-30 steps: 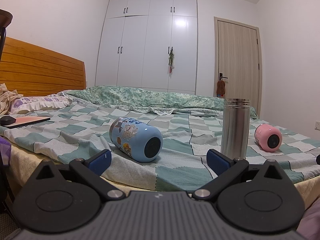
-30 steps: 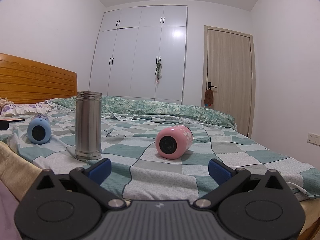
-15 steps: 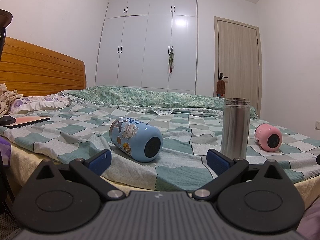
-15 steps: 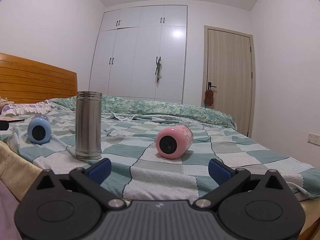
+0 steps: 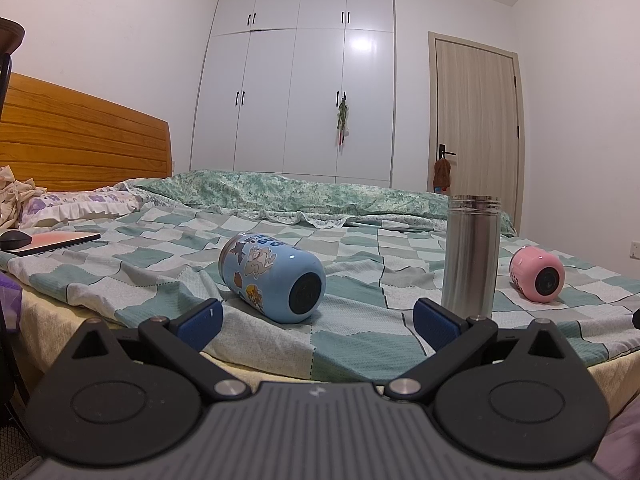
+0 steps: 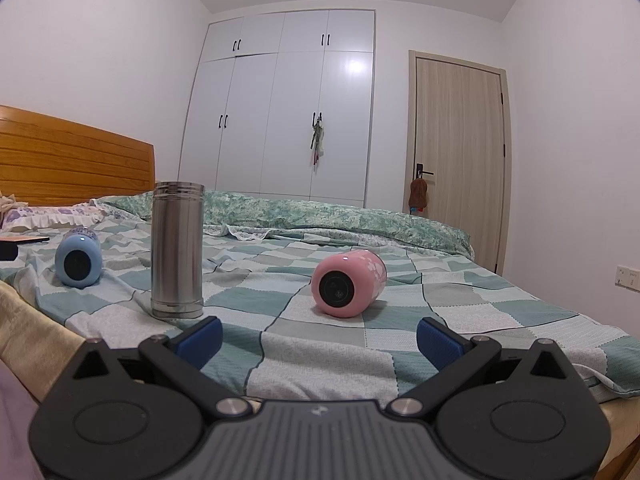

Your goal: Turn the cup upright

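This is a bedroom in a home. A bed [image 5: 360, 344] with a slatted wooden headboard [image 5: 80, 140] fills most of the room, spread with a green and grey checked sheet [image 6: 328, 344] and a rumpled green floral quilt [image 5: 288, 196] along its far side. A frilled floral pillow [image 5: 76, 204] lies at the head. A tall white built-in wardrobe [image 6: 288, 112] covers the back wall up to the ceiling, and beside it stands a closed pale wooden door [image 6: 460, 160]. A wall socket [image 6: 627, 278] sits low on the white wall.
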`<state>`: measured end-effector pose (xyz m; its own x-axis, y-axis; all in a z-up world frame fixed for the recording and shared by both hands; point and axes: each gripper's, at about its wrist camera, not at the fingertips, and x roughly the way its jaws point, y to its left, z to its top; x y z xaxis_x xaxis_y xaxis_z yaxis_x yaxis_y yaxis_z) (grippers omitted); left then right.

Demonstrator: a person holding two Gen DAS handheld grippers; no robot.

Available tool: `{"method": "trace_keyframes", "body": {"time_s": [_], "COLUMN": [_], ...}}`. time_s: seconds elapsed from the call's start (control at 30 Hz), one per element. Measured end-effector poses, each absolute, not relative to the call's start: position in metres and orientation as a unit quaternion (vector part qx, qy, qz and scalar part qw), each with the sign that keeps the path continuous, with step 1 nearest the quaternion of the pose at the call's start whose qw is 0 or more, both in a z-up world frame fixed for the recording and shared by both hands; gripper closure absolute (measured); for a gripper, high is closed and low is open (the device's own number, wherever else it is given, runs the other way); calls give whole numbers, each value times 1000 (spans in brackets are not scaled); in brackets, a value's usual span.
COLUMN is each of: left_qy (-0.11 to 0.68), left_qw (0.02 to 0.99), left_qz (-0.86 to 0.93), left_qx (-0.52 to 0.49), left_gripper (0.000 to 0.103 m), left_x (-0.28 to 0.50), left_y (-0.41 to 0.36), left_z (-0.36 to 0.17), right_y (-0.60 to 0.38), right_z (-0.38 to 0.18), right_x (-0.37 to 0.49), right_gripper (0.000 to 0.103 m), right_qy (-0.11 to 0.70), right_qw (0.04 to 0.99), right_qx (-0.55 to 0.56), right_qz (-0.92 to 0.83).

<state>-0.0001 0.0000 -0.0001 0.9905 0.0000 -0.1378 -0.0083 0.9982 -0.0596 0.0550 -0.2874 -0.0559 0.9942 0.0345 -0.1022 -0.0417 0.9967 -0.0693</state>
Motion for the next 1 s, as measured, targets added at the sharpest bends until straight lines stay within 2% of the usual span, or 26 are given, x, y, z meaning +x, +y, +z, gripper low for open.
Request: {"method": "trace_keyframes", "body": {"time_s": [0.77,1.0], "left_qy": [78,109], "left_qw": [997,991], "left_qz": [1,-70], "left_qx": [-22,-16], "left_gripper": [0,0], "left_x": [-1,7], "left_y": [-1,-30], "left_z": [1,18], "right_y": [-286,-296], "right_z": [-55,-42], "right_x": [57,64], "right_gripper": [0,0], "right_qy": [53,76], "right_qw": [998,996], "right_qx": [-40,-17], "right_qz": [18,31]}}
